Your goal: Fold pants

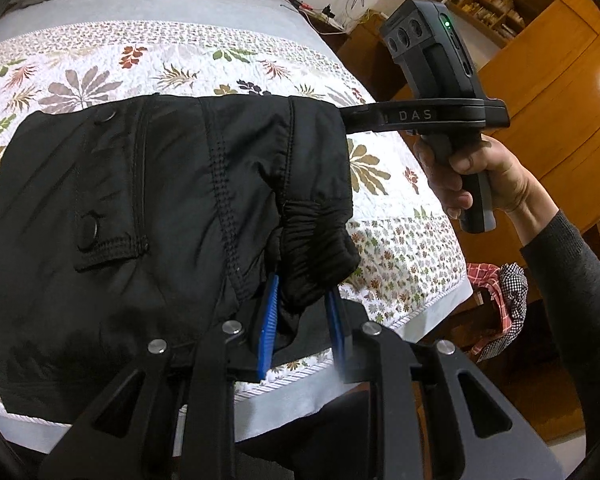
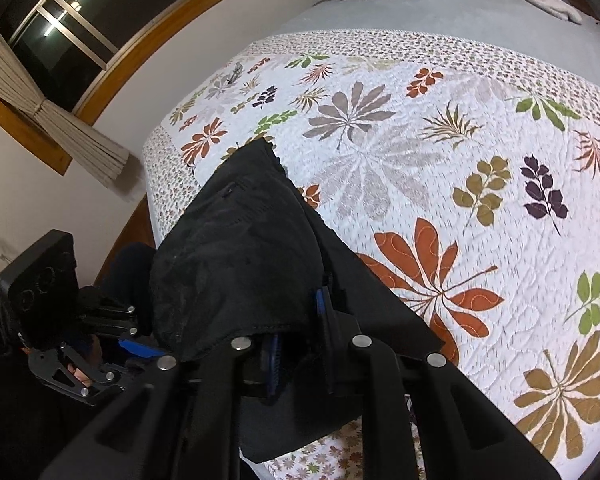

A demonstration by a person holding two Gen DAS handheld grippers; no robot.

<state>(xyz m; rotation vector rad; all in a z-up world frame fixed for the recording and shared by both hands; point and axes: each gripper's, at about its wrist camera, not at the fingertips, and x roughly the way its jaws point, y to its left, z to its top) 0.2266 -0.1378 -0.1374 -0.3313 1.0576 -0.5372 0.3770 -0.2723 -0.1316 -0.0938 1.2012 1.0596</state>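
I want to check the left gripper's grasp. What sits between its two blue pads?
In the left wrist view, a bunched fold of the black pants sits between the left gripper's pads.

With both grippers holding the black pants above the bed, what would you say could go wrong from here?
1. The left gripper pinches only a bunched bit of waistband on the pants; the slick fabric could slip out mid-fold.
2. The right gripper is draped in cloth, its pads mostly hidden, so its hold is hard to judge and layers may be caught unevenly.
3. The pants lie near the edge of the quilt; a dropped corner could slide off the bed.
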